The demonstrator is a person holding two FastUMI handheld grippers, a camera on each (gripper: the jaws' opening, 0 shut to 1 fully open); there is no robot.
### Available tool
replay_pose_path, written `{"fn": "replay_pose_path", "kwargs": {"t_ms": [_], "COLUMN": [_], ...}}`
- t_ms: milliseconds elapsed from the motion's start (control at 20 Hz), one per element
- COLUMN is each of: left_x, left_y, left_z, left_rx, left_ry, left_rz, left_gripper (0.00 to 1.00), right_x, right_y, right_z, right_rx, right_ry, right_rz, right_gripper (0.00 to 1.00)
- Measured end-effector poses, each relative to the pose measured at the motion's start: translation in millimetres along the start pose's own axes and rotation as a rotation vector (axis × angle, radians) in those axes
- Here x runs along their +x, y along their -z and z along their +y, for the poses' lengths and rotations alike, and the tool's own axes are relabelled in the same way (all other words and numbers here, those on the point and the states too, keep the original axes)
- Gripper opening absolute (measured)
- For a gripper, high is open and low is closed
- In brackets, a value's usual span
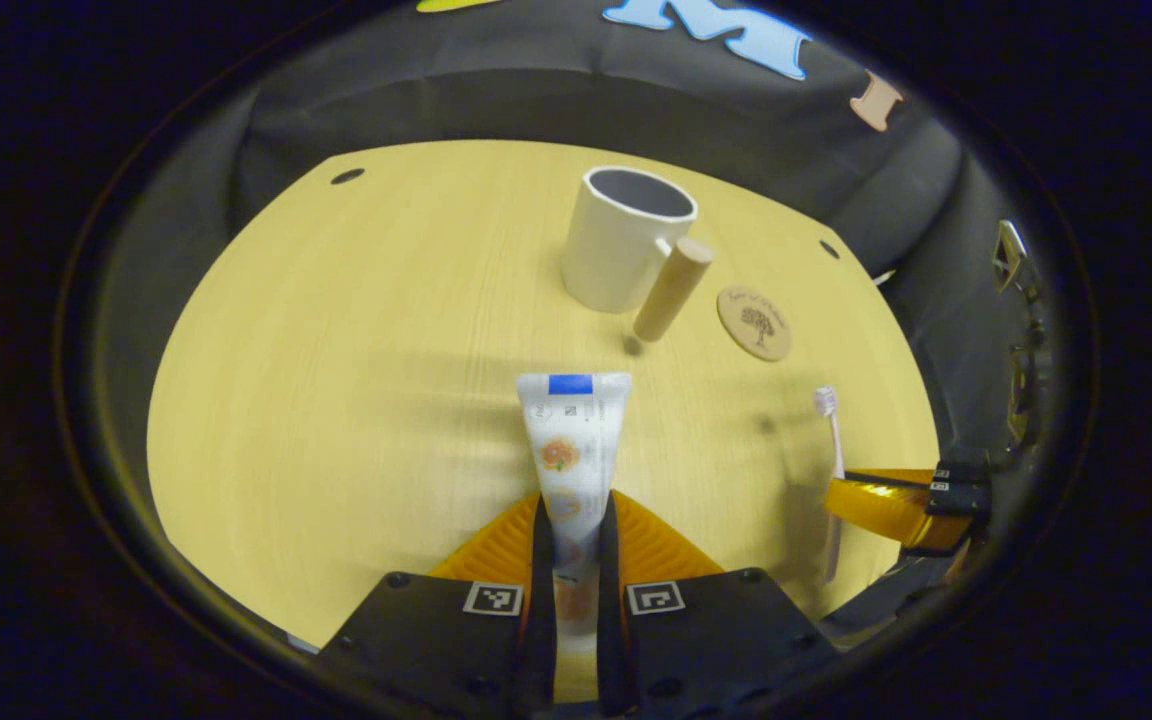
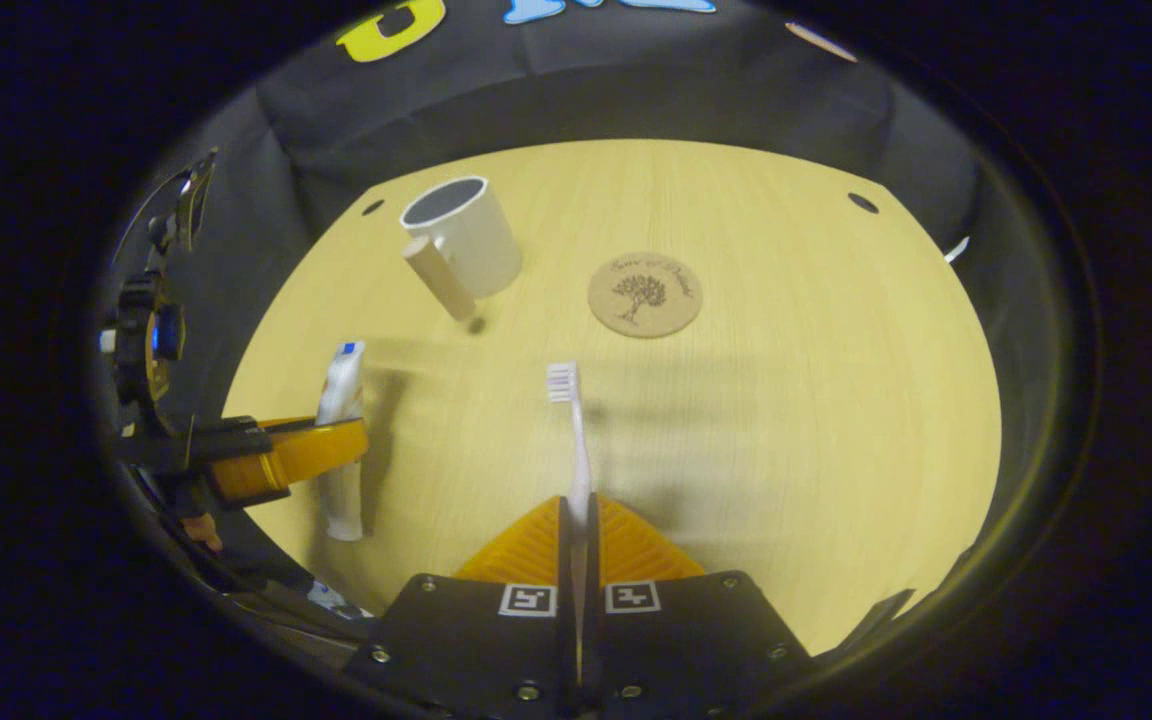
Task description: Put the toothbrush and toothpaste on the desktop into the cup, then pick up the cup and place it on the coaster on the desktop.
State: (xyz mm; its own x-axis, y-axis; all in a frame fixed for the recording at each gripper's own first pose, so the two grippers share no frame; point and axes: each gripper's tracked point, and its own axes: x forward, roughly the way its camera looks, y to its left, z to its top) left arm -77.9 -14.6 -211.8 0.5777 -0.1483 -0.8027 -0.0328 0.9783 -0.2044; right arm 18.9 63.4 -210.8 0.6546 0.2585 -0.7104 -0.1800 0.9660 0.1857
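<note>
Soft, light white printed toothpaste tube (image 1: 573,450), clenched low by the left gripper (image 1: 573,540) above the yellow wooden desktop (image 1: 336,380); stiff, slim pink-handled toothbrush (image 2: 576,440), apparently lifted, pinched at mid-handle by the right gripper (image 2: 577,530); white handled cup (image 1: 626,240) stands behind.

Your counter (image 2: 786,420) is pale yellow wood grain, dark holes near its far corners. Standing on it, you've got the white cup (image 2: 464,235) with its wooden handle, and just beside it the round coaster (image 2: 645,294) lying flat.
</note>
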Motion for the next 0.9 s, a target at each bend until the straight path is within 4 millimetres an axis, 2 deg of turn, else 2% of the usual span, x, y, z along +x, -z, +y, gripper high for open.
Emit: {"fn": "replay_pose_path", "kwargs": {"t_ms": [400, 650, 700, 900], "left_x": [-41, -67, -70, -77], "left_y": [-99, -176, -198, -245], "left_z": [2, -4, -7, -17], "left_rx": [-0.029, -0.041, -0.058, -0.100], "left_ry": [0.038, 0.075, 0.089, 0.143], "left_rz": [-0.313, -0.527, -0.583, -0.710], "left_gripper": [0.24, 0.23, 0.23, 0.23], "right_x": [-42, -71, -76, -78], "right_y": [-56, -87, -93, -104], "right_z": [23, 33, 34, 38], "right_rx": [0.028, -0.012, -0.021, -0.022], "right_ry": [-0.109, -0.119, -0.117, -0.126], "right_rz": [-0.233, -0.367, -0.390, -0.434], "right_gripper": [0.03, 0.04, 0.04, 0.04]}}
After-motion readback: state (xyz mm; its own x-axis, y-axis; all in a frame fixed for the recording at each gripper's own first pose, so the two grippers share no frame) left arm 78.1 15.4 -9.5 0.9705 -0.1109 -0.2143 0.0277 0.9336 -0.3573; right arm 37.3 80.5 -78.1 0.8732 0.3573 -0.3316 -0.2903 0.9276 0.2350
